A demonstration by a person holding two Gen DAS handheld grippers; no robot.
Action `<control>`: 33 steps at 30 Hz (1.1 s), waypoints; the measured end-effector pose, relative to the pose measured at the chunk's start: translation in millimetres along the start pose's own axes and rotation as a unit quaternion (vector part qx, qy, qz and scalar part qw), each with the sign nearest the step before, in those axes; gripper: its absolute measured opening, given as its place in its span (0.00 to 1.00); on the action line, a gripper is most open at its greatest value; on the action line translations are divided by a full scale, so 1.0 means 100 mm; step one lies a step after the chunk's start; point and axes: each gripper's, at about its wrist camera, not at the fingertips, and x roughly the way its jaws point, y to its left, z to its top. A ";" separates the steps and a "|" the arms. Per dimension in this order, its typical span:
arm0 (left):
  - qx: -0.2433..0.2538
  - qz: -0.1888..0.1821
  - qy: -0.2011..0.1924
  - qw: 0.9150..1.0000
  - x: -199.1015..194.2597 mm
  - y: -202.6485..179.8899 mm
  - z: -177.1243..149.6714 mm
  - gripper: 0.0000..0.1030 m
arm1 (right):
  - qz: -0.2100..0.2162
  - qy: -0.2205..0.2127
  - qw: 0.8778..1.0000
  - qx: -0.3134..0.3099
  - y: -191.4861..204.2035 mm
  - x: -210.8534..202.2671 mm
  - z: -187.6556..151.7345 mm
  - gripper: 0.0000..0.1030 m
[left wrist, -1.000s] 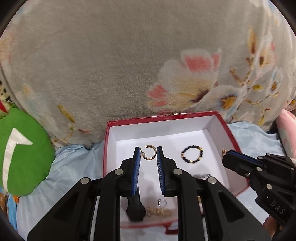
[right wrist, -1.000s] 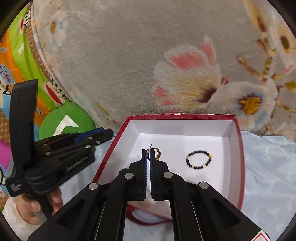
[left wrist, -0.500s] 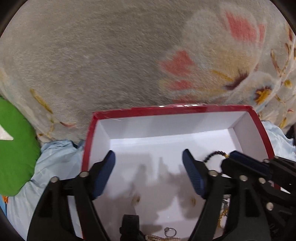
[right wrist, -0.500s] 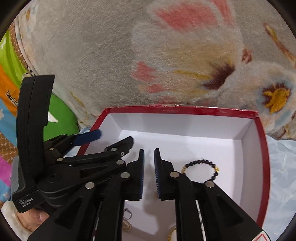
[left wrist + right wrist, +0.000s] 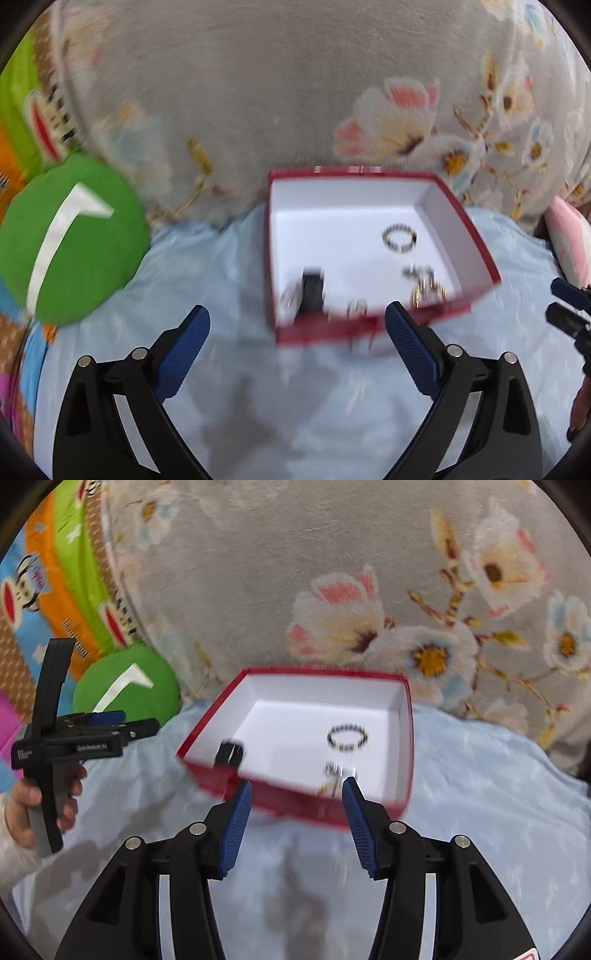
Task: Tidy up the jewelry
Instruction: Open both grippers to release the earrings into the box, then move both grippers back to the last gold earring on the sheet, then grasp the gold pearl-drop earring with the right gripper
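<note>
On the far left I've got the green cushion [image 5: 70, 236] sitting on the pale blue sheet [image 5: 207, 280], well clear of anything I care about. Next over, my left gripper [image 5: 297, 326] hangs above the sheet with its jaws spread wide and nothing between them, just short of the near wall of the red box [image 5: 373, 328]. In the box, from left: a dark chunky piece [image 5: 312, 290] in the near left corner, which I can't identify through the blur, a small ring-like bit [image 5: 356, 307] against the near wall, the beaded bracelet [image 5: 399, 239] lying flat farther back, and a tangle of gold and silver pieces [image 5: 424, 284] toward the near right. From the other camera, my right gripper [image 5: 297, 808] is also empty, jaws moderately apart, poised right over the box's near wall. My worries: both views are smeared, so I'm judging depth badly, and a jaw tip could clip that near wall and tip or shove the light cardboard box across the soft bedding, scattering everything. The tangled pieces may come up together if I pinch there. The two grippers sit close enough that reaching in at once risks a collision. And anything dropped on the blue sheet could sink into a fold.
</note>
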 end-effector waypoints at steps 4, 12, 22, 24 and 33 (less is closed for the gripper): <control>0.008 0.008 0.046 0.999 -0.42 0.07 -0.71 0.91 | 0.007 0.040 0.999 0.014 0.19 -0.49 -0.62 0.49; 0.000 0.019 0.119 0.993 -0.79 0.01 -1.86 0.91 | -0.007 0.095 0.995 0.021 0.70 -0.85 -1.72 0.49; -0.017 0.008 0.140 0.990 -0.67 -0.25 -2.38 0.90 | -0.015 0.127 0.991 0.040 0.98 -0.66 -2.22 0.47; -0.013 0.011 0.141 0.990 -0.62 -0.29 -2.39 0.90 | -0.019 0.131 0.990 0.041 0.99 -0.61 -2.25 0.46; -0.011 0.020 0.139 0.990 -0.50 -0.42 -2.39 0.84 | -0.021 0.144 0.988 0.047 1.03 -0.49 -2.28 0.33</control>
